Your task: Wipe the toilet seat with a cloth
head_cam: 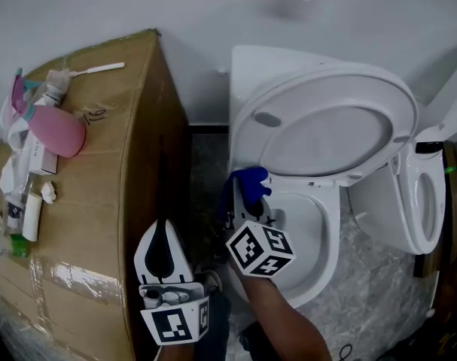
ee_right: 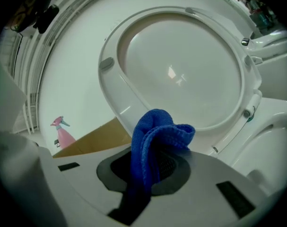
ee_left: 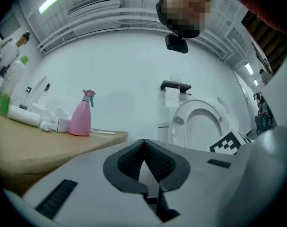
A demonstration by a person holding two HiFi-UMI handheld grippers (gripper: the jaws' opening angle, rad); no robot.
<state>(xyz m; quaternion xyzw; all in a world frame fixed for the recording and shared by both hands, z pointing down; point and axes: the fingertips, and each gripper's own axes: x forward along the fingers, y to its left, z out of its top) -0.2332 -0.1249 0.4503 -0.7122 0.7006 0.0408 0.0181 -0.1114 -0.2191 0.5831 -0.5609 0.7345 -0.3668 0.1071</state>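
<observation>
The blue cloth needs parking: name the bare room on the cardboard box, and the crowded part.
Bare: the cardboard box top between the pink spray bottle and its edge facing the toilet, down toward the left tool. Crowded: the strip farthest from the toilet, around the spray bottle, with tubes and wrappers. The right tool holds the blue cloth.

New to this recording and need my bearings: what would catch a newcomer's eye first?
The bright blue cloth clamped in the right hand-held gripper stands out, just in front of the white toilet with its seat raised. At the left, a pink spray bottle stands on a cardboard box.
</observation>
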